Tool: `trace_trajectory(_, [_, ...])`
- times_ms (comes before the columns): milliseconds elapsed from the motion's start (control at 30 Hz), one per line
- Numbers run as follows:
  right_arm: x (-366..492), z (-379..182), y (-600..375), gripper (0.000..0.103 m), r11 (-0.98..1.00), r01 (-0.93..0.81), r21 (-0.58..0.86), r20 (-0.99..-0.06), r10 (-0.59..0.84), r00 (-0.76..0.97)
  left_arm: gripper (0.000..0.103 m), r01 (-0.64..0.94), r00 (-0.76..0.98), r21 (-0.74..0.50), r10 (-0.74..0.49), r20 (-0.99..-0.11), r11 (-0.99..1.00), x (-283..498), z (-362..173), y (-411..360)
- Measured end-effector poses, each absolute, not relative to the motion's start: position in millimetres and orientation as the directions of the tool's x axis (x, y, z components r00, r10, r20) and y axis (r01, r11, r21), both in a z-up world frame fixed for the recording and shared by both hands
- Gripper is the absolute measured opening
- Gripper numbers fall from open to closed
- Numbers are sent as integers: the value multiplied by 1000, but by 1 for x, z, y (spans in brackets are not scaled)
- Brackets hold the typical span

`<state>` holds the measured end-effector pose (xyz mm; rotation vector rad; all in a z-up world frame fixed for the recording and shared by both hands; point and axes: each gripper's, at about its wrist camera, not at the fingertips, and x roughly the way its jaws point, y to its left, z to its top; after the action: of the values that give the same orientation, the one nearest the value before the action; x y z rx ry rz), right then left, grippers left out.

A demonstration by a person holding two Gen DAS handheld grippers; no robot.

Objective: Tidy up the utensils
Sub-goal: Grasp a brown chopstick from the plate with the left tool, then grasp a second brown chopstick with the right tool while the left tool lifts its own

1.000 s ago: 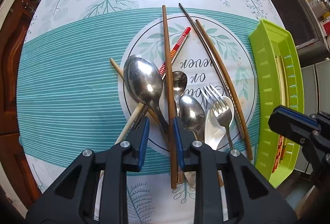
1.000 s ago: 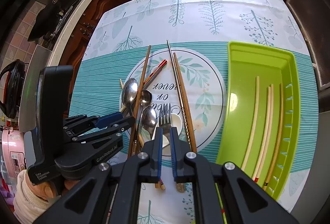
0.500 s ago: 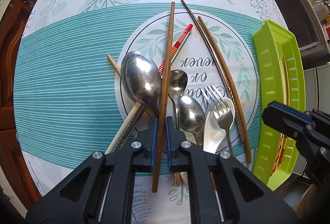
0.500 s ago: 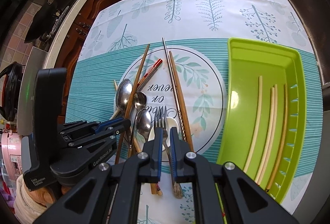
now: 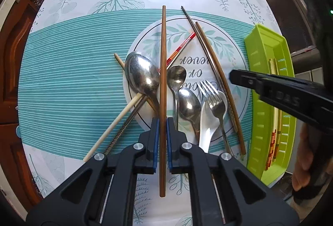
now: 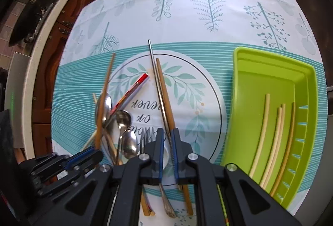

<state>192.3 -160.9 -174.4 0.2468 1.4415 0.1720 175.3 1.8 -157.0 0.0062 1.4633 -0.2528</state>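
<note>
My left gripper is shut on a dark brown chopstick, held a little above the pile and seen slanting at the left in the right wrist view. Under it lie a large spoon, two smaller spoons, a fork and a white plastic spoon. My right gripper hangs low over a metal chopstick and a brown chopstick. Its jaws stand a narrow gap apart and press on nothing. The green tray on the right holds several pale chopsticks.
A red-striped chopstick, a cream chopstick and a braided metal one lie on the left of the pile. The tray sits near the table's right edge. Dark wooden cabinets ring the leaf-print cloth.
My left jaws closed on the dark brown chopstick, which swung straight and rose a little. My right gripper moved left and down from the tray side to over the chopstick pair.
</note>
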Motion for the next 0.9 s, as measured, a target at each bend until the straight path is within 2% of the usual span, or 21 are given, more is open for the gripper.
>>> trace_trajectory(267, [196, -193, -152, 6, 983, -13, 183, -981, 183, 66, 5, 172, 88, -183, -200, -976, 968, 169, -148, 12])
trace_trajectory(900, [181, -195, -123, 7, 990, -128, 58, -997, 65, 50, 5, 161, 78, -219, -233, -969, 962, 167, -145, 23])
